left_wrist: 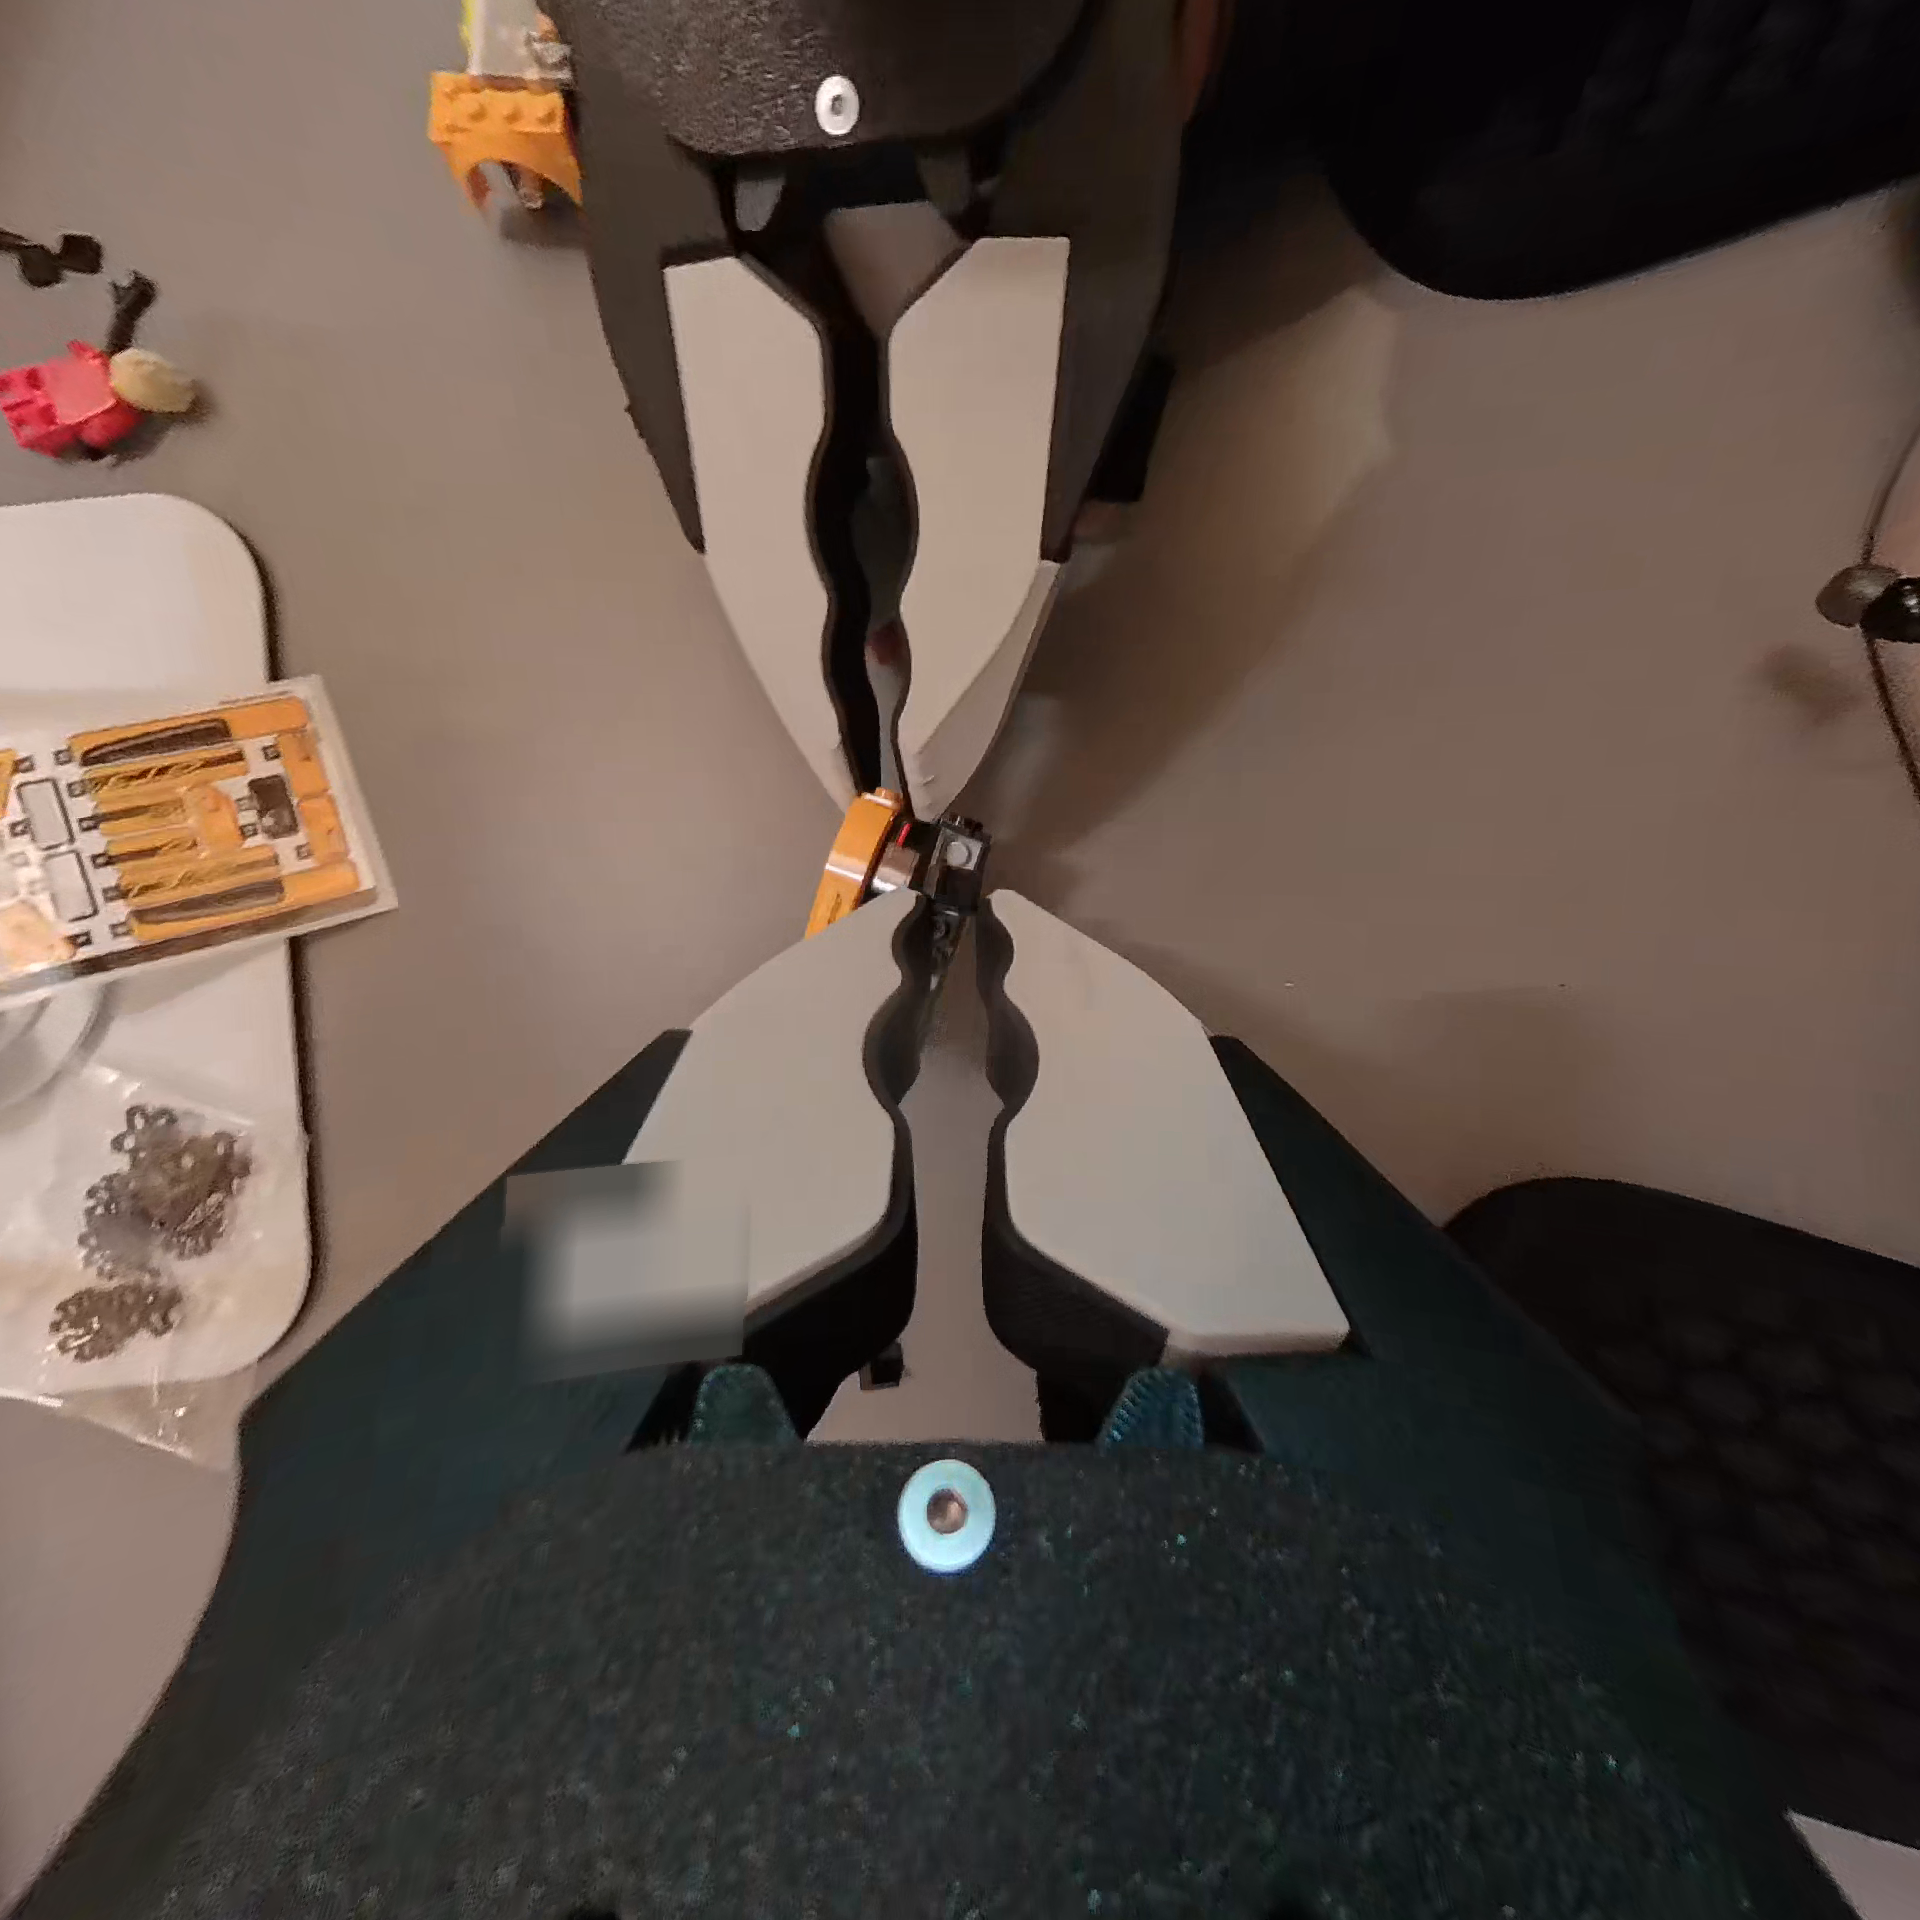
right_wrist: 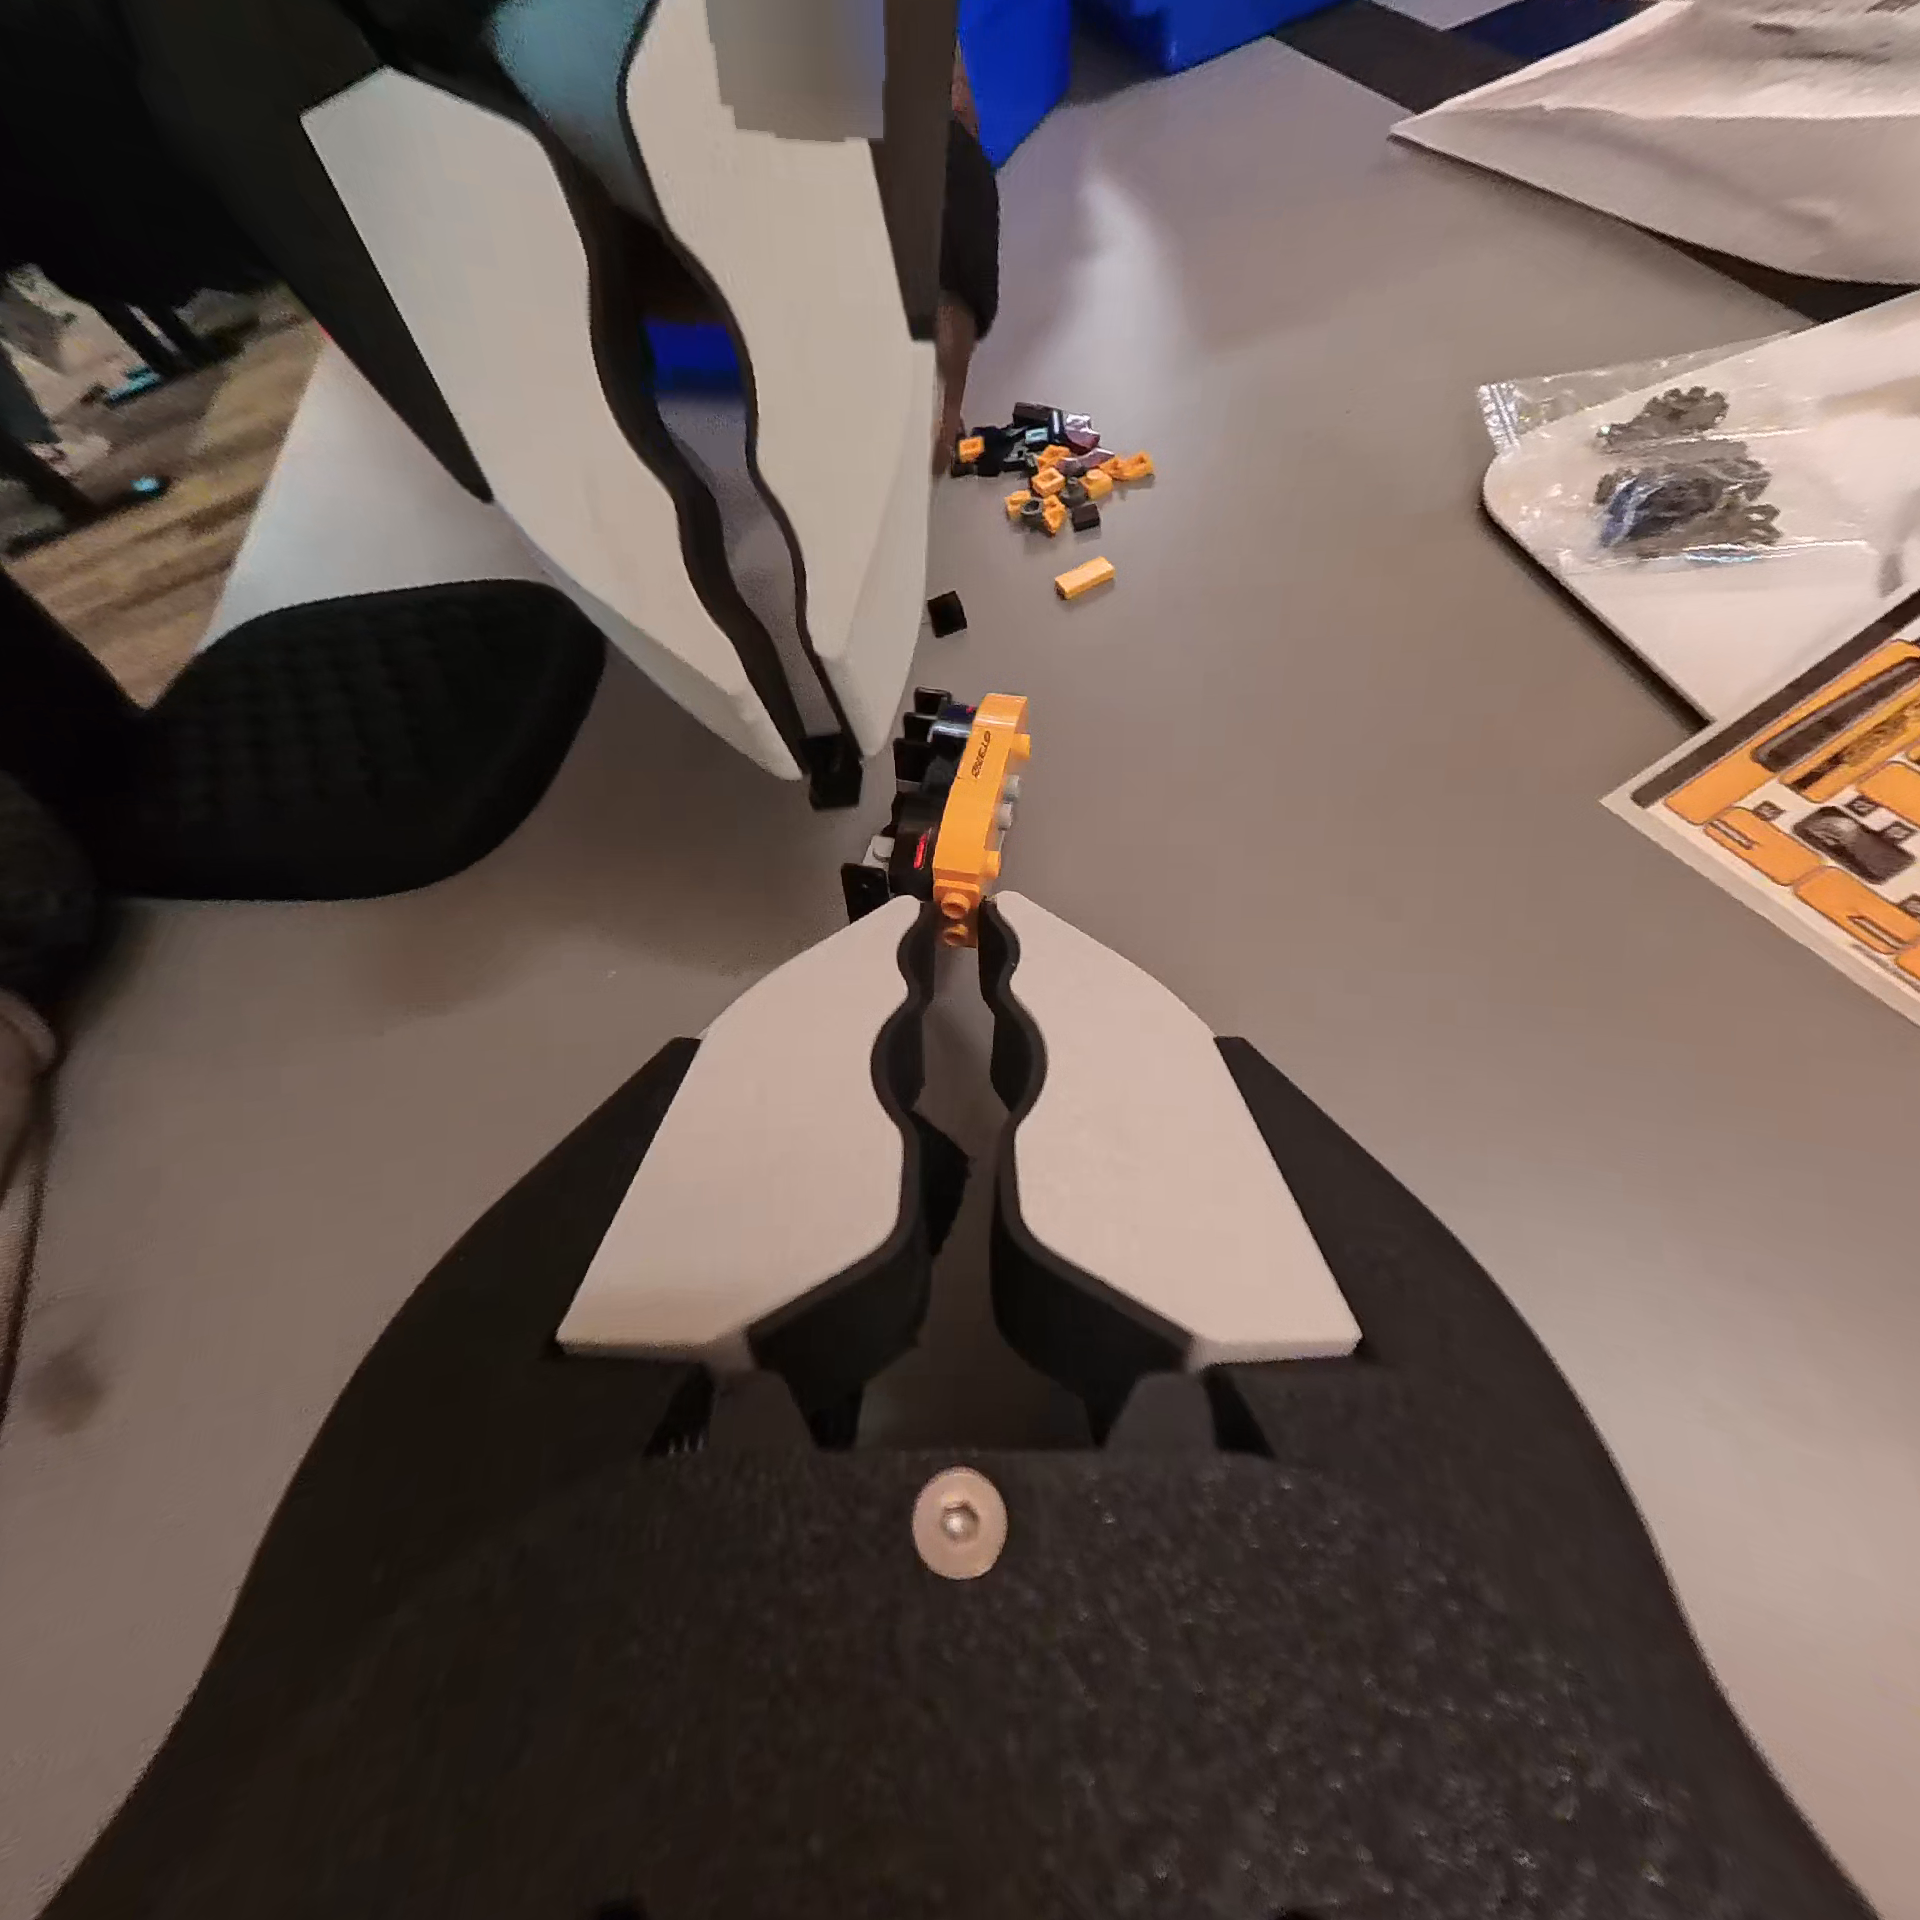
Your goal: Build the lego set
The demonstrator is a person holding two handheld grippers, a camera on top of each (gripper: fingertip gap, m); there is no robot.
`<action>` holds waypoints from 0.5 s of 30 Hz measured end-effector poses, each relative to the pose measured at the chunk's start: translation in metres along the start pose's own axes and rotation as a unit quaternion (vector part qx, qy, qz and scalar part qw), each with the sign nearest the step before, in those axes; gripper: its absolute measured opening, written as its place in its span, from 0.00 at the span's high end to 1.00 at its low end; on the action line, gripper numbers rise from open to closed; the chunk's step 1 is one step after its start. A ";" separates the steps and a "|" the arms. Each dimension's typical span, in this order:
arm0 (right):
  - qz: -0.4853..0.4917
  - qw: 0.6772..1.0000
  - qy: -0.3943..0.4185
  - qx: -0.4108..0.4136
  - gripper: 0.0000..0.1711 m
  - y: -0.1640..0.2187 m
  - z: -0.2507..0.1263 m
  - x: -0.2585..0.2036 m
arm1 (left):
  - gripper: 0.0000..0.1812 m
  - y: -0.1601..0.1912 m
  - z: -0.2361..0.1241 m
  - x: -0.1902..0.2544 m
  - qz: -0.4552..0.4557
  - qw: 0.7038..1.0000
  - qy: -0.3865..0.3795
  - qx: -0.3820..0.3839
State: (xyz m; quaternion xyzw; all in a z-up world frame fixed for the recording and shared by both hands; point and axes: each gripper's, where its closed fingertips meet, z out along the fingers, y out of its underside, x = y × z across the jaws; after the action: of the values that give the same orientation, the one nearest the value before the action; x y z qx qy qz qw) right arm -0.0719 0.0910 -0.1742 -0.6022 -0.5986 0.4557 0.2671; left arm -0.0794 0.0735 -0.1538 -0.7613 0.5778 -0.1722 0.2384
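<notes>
Above grey table (right_wrist: 1351, 727): right gripper (right_wrist: 956, 920) clamped orange sub-assembly (right_wrist: 977, 800), steadying it; left gripper (right_wrist: 831, 774) pinched small black brick (right_wrist: 834, 771) (probably for attaching).

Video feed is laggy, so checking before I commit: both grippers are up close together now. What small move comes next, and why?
Probably ease the left gripper sideways until its small black piece meets the studs. In the right wrist view a narrow gap shows between that piece and the orange-and-black assembly, which the right gripper clamps by its orange end.
</notes>
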 end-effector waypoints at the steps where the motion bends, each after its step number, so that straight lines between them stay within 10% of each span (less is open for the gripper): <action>1: 0.004 1.000 -0.006 0.003 0.96 -0.001 -0.001 -0.001 | 0.96 -0.001 0.002 0.001 0.002 1.000 0.003 -0.001; 15: 0.111 0.982 -0.093 0.117 0.96 -0.032 -0.018 -0.007 | 0.96 -0.023 -0.016 -0.005 0.001 1.000 -0.021 0.003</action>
State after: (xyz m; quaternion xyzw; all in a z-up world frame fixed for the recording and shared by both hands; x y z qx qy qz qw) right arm -0.0703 0.0927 -0.1369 -0.5846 -0.4926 0.6036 0.2263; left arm -0.0711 0.0807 -0.1281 -0.7636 0.5728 -0.1576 0.2528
